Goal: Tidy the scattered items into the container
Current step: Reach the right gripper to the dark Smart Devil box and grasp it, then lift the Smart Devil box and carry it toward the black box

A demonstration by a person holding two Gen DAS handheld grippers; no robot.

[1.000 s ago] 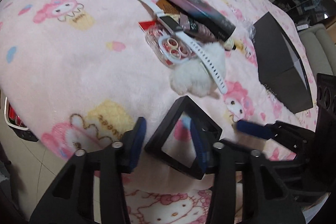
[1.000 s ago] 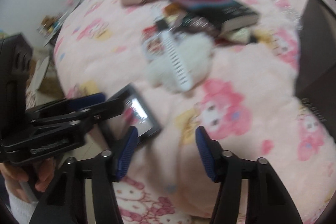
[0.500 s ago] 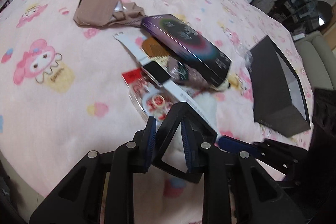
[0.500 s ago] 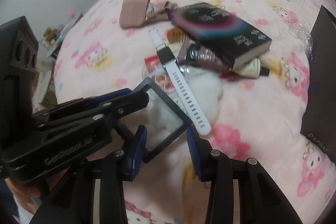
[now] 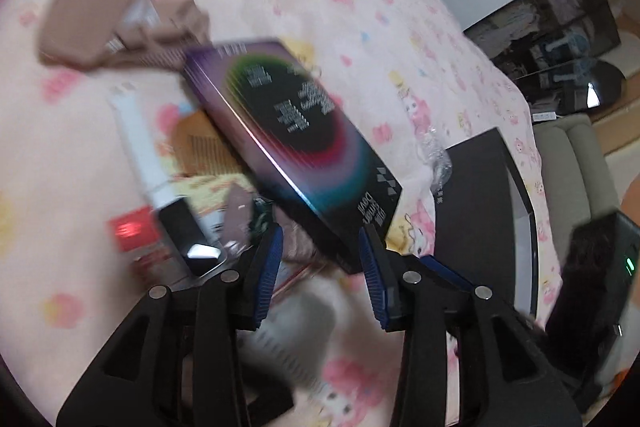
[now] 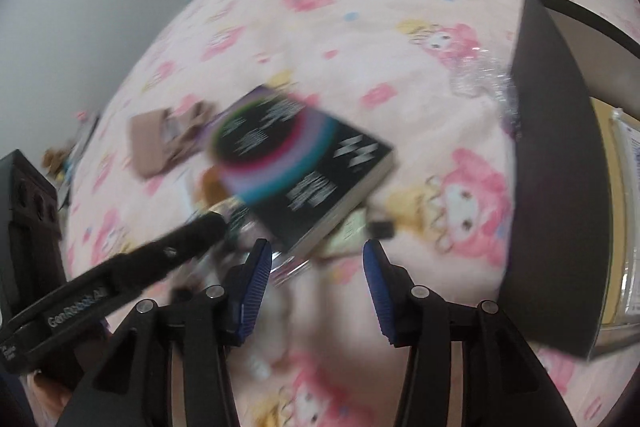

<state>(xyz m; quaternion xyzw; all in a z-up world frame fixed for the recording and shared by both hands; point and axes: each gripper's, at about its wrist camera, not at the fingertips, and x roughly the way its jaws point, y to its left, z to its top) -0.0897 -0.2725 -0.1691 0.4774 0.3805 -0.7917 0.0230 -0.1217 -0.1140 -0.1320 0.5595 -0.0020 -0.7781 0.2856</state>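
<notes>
1. The left gripper [image 5: 320, 267] stood spread, empty, its tips flanking the dark book's [image 5: 292, 143] near corner.
2. The right gripper [image 6: 316, 283] gaped too, the book at its 12 o'clock.
3. The black container [image 6: 560, 187] sat at 3 o'clock.

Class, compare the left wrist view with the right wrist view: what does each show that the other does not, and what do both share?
Only the left wrist view shows the white watch and the red packet. Only the right wrist view shows the left hand-held gripper from outside, reaching toward the pile, and the container's pale interior. Both share the colourful book, the tan pouch, the dark container and the pink blanket.
</notes>
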